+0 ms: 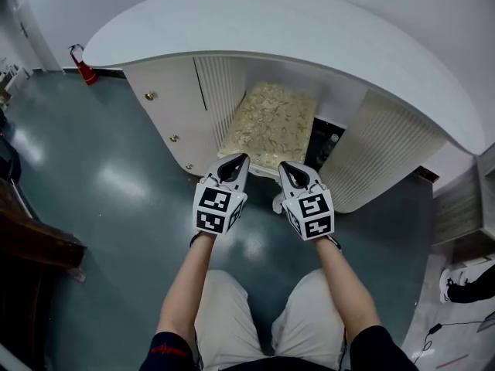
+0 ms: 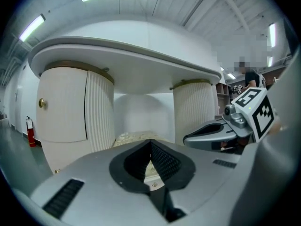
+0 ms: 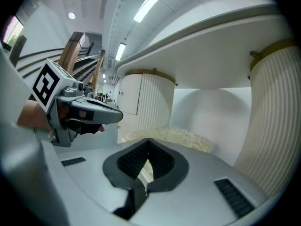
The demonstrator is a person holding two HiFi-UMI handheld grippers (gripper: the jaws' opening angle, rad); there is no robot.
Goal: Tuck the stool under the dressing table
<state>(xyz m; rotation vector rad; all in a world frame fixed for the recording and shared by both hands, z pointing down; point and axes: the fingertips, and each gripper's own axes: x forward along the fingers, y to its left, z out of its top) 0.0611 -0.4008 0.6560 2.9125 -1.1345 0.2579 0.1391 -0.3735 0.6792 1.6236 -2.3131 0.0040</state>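
1. two grippers sit side by side at the near edge of the stool (image 1: 271, 122). its pale patterned cushion already lies mostly in the knee gap of the dressing table (image 1: 271, 18), between the left cabinet (image 1: 170, 114) and the fluted right pedestal (image 1: 379, 153).
2. the step in hand looks like the final push: the seat is most of the way under the white curved top, and only its front rim and a leg show out on the grey floor (image 1: 116, 184).
3. the left gripper (image 1: 233, 161) has its jaws drawn together with the tips meeting. only a sliver of the stool's rim shows through the gap behind the tips, and i see nothing clamped.
4. the right gripper (image 1: 288, 167) is the same, with its jaws closed to a point against the front edge.
5. both forearms reach straight forward and down from the body, near parallel and level with each other, with the marker cubes facing up.
6. the next move likely calls for an even, straight shove from both sides. that should keep the stool square and clear of either pedestal.
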